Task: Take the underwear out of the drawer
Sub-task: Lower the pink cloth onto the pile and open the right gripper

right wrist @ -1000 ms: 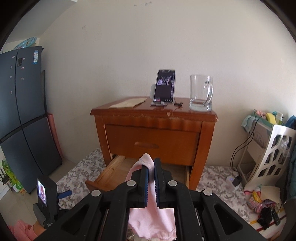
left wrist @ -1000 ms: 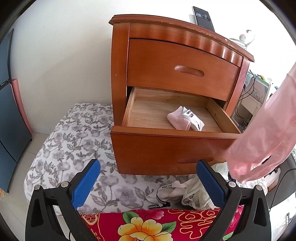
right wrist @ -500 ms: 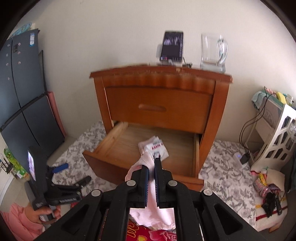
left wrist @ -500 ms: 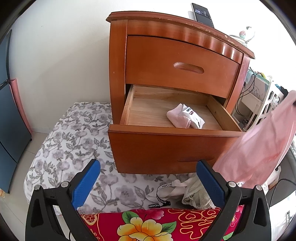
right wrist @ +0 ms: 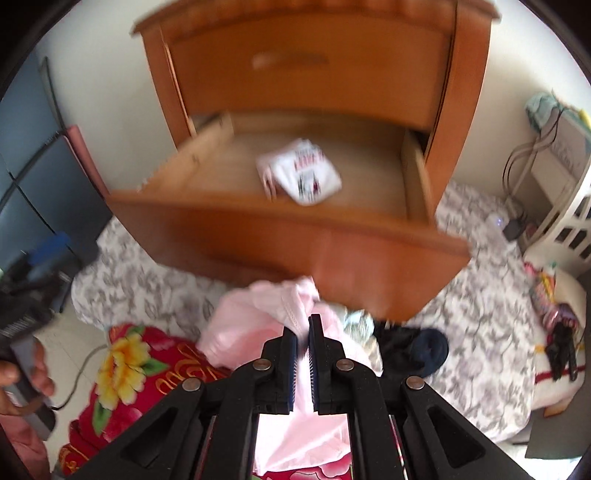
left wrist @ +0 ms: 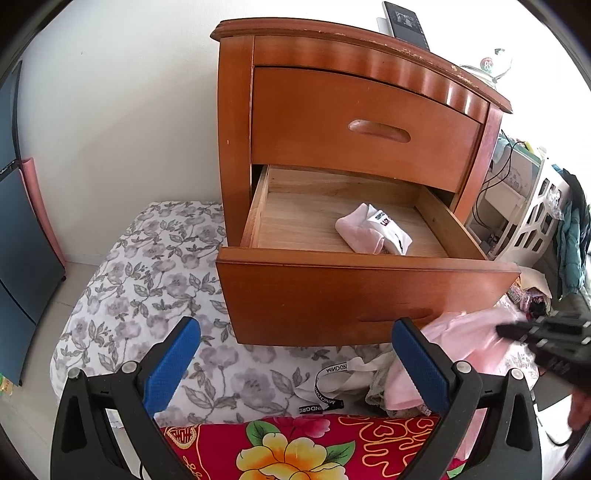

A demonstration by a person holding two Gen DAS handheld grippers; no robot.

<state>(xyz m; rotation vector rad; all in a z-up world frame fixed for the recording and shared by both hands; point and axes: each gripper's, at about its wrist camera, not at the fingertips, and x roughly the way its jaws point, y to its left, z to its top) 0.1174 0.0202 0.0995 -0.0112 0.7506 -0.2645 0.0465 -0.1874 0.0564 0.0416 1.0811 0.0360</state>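
The wooden nightstand has its lower drawer [left wrist: 369, 291] [right wrist: 258, 229] pulled out. Inside lies a folded pink and white underwear piece [left wrist: 373, 229] [right wrist: 299, 177]. My right gripper [right wrist: 303, 326] is shut on a pink garment [right wrist: 266, 317] [left wrist: 469, 332], low in front of the drawer over the clothes pile. The pink cloth touches the pile on the floor. My left gripper [left wrist: 295, 350] hangs open in front of the drawer with nothing between its blue pads [left wrist: 173, 362]. In the left wrist view the right gripper appears as a dark blur at the right edge.
A floral grey mat [left wrist: 147, 266] lies under the nightstand. A red flowered cloth [left wrist: 295, 446] lies nearest me, with a clothes pile [left wrist: 354, 376] and dark garment [right wrist: 424, 350] beside it. A white rack [right wrist: 569, 206] with cables stands right; a phone [left wrist: 406, 22] tops the nightstand.
My right gripper has dropped from above the drawer to floor level, carrying the pink garment down onto the pile. The left gripper stays open and has barely moved.
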